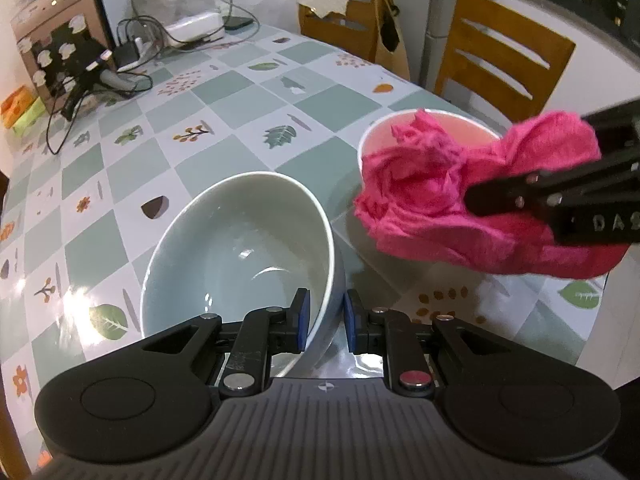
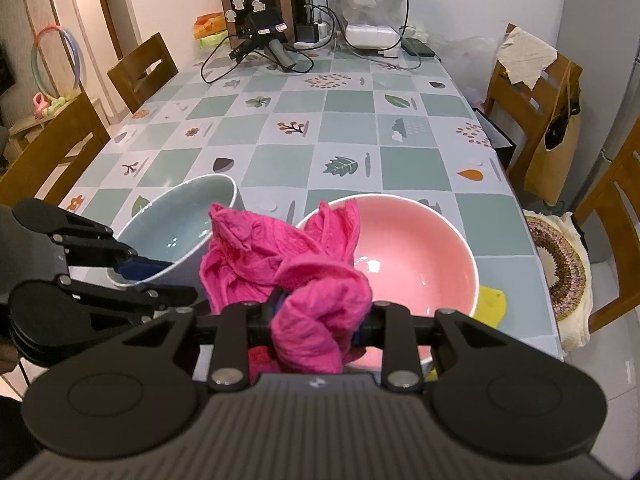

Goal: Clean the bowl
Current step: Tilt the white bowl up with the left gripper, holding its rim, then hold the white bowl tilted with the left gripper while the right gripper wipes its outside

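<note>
Both jaws closed, grey bowl (image 1: 240, 248), pink cloth (image 2: 312, 300)

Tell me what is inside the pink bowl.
The glossy pink ceramic bowl looks empty across its visible interior, with only light glints. A crumpled magenta cloth, held by the right gripper, overlaps its near-left rim and hides that part of the inside.

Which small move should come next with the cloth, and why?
Probably carry the pink cloth, clamped in the right hand-held gripper, left into the grey bowl. The left hand-held gripper already pinches its rim, and the cloth hangs beside it.
</note>
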